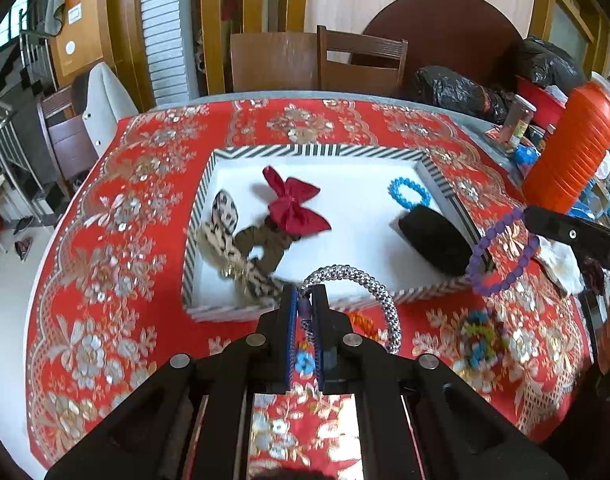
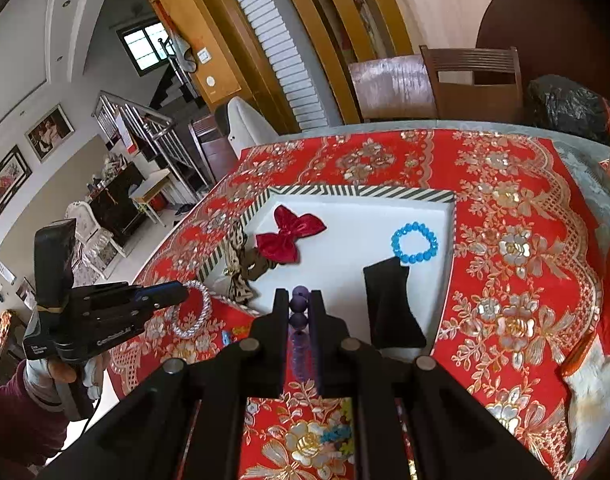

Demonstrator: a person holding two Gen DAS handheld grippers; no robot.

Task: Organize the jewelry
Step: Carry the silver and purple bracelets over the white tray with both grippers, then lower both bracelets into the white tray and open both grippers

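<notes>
Left wrist view, read from left to right: I see the striped tray [image 1: 203, 196] on the red tablecloth [image 1: 105, 320], holding a leopard-print scrunchie [image 1: 225, 240], a red bow [image 1: 293, 204], a blue bracelet [image 1: 408, 193] and a black pouch [image 1: 435, 240]. My left gripper [image 1: 304, 300] is closed on the silver bracelet [image 1: 385, 304], pinching it at one point of the ring just short of the tray's near wall; the rest of the loop hangs free to the right. Further right, the purple bracelet [image 1: 501, 252] hangs from my right gripper over the tray's near right corner. A multicoloured beaded piece [image 1: 483, 338] lies on the cloth outside the tray, blurred.

Right wrist view, same order: the left gripper [image 2: 177, 294] and silver bracelet [image 2: 191, 314] sit at the left, outside the tray wall. My right gripper [image 2: 299, 308] is closed on the purple bracelet [image 2: 298, 312], with two or three beads visible between the jaws.

Risks, as I judge them:

1. Silver bracelet: released here, it would likely land on the cloth or straddle the wall. Cause: the grip point is not yet past the rim.
2. Silver bracelet: the free loop may catch the near wall and drag the tray. Cause: a low approach.
3. Purple bracelet: round beads may roll out of the pinch. Cause: small contact area.
4. Purple bracelet: a drop here may fall on the pouch or hang across the corner.
5. Both grippers converge on the near side; contact between them is possible.
</notes>
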